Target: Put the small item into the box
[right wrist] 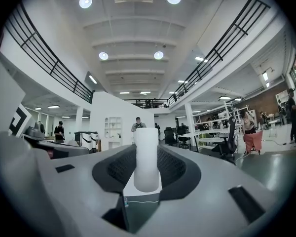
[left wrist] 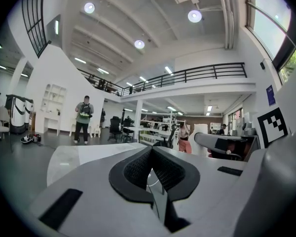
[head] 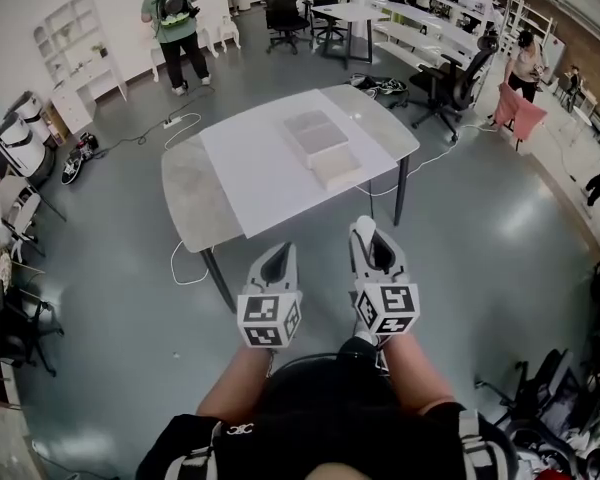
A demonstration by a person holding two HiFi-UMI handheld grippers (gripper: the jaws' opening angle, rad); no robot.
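Close below, the person (head: pixel 310 408) holds both grippers low; ahead of them stands the table (head: pixel 195 188), its box (head: pixel 313 136) well beyond their tips. The left gripper (left wrist: pixel 150 154) is pressed together, empty; the right gripper (right wrist: pixel 147 152) pinches the small white cylinder (right wrist: pixel 146 157).

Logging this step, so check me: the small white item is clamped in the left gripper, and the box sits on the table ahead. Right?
Not quite. The small white item is clamped in the right gripper, not the left gripper; the right gripper view shows it. The box does sit on the table.
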